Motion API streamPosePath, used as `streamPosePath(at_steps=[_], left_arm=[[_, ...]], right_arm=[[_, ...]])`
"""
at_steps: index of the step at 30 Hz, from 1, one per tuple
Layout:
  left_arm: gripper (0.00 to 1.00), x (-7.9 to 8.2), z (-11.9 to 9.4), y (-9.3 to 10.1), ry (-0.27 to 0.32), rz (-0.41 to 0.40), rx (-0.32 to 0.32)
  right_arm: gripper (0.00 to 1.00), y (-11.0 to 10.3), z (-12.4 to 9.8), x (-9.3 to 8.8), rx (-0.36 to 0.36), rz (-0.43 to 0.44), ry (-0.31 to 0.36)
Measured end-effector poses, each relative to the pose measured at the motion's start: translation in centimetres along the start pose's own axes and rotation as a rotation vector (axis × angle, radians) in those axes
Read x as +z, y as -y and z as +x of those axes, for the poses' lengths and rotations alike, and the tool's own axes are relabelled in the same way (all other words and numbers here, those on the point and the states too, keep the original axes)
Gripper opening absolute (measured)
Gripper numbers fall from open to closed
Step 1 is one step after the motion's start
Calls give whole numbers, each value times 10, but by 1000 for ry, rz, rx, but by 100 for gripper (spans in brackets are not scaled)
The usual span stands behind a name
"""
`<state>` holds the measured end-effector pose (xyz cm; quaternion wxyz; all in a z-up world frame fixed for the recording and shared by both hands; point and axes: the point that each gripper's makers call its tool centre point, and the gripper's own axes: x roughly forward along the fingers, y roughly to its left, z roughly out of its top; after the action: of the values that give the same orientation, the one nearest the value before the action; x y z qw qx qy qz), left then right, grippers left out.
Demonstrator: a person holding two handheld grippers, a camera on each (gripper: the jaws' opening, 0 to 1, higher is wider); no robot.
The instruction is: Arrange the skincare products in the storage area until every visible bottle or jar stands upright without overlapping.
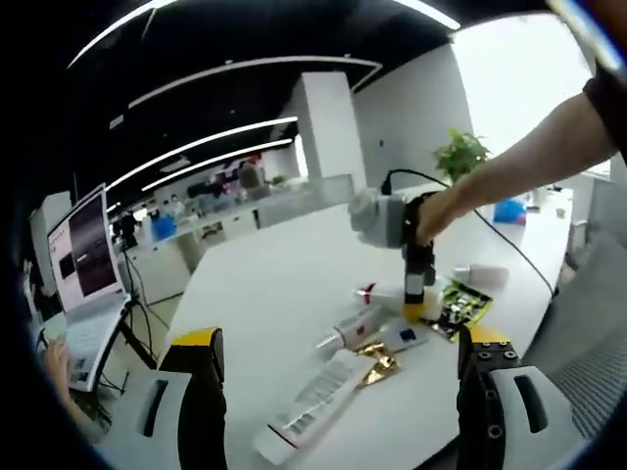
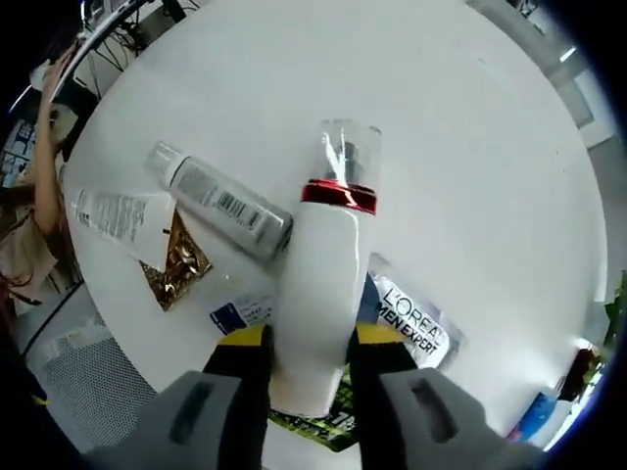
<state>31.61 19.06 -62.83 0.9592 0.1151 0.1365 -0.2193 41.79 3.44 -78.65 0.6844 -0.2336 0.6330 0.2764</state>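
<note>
Between the yellow-tipped jaws of my right gripper (image 2: 307, 354) sits a white bottle (image 2: 318, 294) with a red band and a clear cap. It runs straight out along the jaws, cap end away from me, over the round white table (image 2: 470, 147). Both fingers (image 2: 245, 364) press its lower body from either side, closed just to its width, so I hold it firmly near the base. I judge that grip suits standing it on its bottom, since the cap end stays free and the base is next to my fingertips.

Taking that bottle as the landmark: a grey-capped bottle with a barcode label (image 2: 217, 201) lies flat beside it on the camera's left, its end just beside the bottle's shoulder. Further left lie a white tube (image 2: 122, 215) and a crumpled gold foil packet (image 2: 176, 259). A blue-and-white sachet (image 2: 242, 311) lies under its lower left, a dark printed sachet (image 2: 411, 328) peeks out on its right, and a green-patterned pack (image 2: 318, 421) shows beneath my jaws. None of these stands upright, so I judge most of the arranging is yet to do.

My left gripper (image 1: 338, 392) hangs apart from the pile, jaws spread wide with nothing between them, and one finger (image 1: 196, 392) is clear of the long white tube (image 1: 313, 401) lying on the table edge below. From there I see my right gripper (image 1: 416, 284) come down on the cluster, my hand (image 1: 431, 211) on its handle.
</note>
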Motion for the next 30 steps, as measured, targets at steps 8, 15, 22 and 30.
streamPosePath(at_steps=[8,15,22,30], left_arm=[[97,9,19,3,-3,-106,-117],[97,7,32,-3,-21,-99,-121],[97,3,48,2,-31,-160,-160],[83,-11,60,10,-80,-271,-243]], right_arm=[[28,2,2,3,-2,-36,-8],[29,4,0,1,-38,-102,-19],[27,4,-1,1,82,-11,23],[26,2,-3,2,192,116,83]])
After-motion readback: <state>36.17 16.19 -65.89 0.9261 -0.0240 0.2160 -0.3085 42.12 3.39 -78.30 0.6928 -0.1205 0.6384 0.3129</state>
